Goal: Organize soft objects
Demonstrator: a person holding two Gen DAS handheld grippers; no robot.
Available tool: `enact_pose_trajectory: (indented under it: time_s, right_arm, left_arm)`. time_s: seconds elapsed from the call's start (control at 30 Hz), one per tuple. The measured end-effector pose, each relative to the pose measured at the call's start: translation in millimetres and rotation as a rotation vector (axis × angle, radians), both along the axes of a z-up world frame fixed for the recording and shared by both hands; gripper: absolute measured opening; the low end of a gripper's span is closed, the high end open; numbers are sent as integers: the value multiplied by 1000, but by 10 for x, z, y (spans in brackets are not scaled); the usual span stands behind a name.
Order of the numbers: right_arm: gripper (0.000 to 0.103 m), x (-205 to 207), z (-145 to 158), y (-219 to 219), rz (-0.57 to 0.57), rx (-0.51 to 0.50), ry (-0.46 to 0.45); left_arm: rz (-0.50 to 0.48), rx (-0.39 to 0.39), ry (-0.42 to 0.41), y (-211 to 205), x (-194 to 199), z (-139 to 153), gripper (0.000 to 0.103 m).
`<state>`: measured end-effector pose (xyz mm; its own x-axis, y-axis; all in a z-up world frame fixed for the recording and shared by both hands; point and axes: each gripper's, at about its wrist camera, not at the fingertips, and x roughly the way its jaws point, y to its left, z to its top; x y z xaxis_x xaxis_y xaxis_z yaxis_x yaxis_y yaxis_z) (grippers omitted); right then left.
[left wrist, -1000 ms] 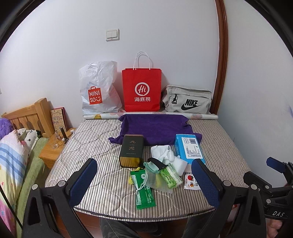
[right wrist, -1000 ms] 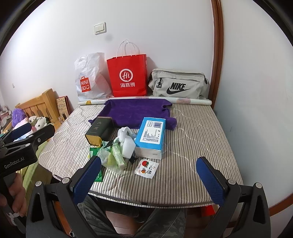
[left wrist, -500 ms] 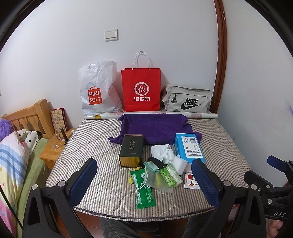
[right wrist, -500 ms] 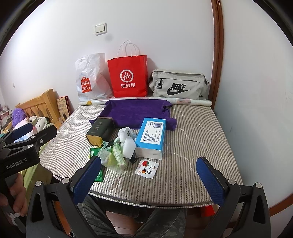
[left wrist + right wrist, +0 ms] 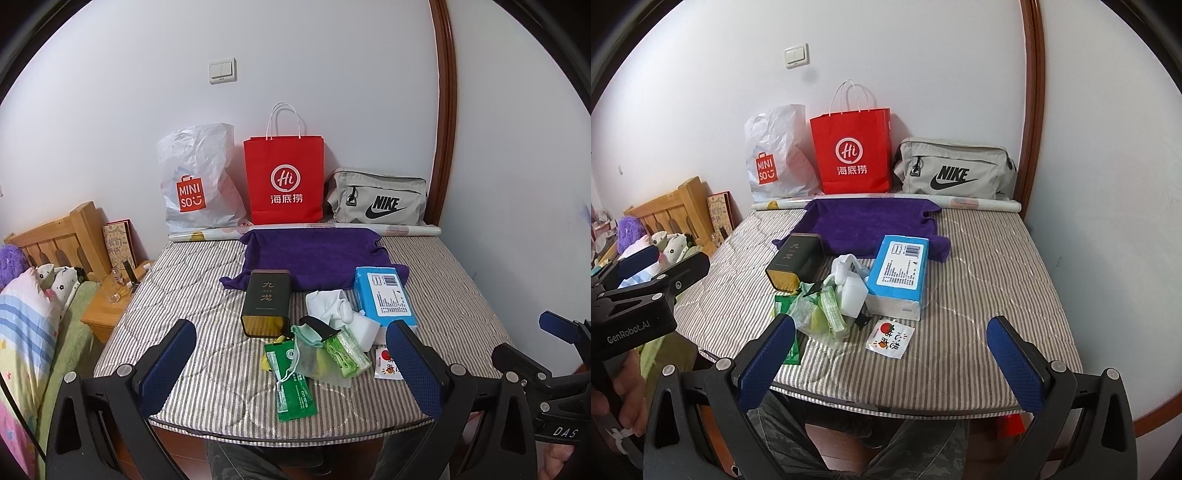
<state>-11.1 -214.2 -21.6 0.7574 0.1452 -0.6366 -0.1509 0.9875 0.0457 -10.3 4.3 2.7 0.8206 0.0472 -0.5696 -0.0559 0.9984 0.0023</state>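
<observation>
Even, soft indoor light, faint shadows behind bags on white wall (image 5: 332, 55), sharp centre, strong fisheye bending, dark vignetted corners.

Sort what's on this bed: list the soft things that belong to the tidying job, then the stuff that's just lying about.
Belongs to the job:
purple towel
white socks
face mask
blue tissue pack

Just lying about:
dark tea tin
green sachet
red Hi bag
Miniso bag
Nike bag

Both grippers hover with jaws open, holding nothing.
</observation>
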Motion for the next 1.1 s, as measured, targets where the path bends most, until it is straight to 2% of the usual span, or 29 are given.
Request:
enact_pose_trajectory:
  time_s: [0.13,0.33,0.57,0.73,1.0,1.1]
  right_arm:
    - [102,1,-42,25,5,-14,7]
    - [102,138,-236,59,9,-39,60]
    - [102,360,-574,117,26,-61,157]
    - [102,511,-848,124,38,-52,217]
    - [102,765,-1271,25,45,27,325]
    - [102,829,-1410,14,40,33,345]
  left_arm:
    - [-2,-10,7,11,25,-28,103]
    - [5,-19,70,74,238,-237,103]
    - [11,-46,199,234,536,-680,103]
    - [27,-13,281,287,672,-1036,103]
    - [-32,-9,386,256,797,-1505,103]
    - [-61,-53,419,257,821,-1672,103]
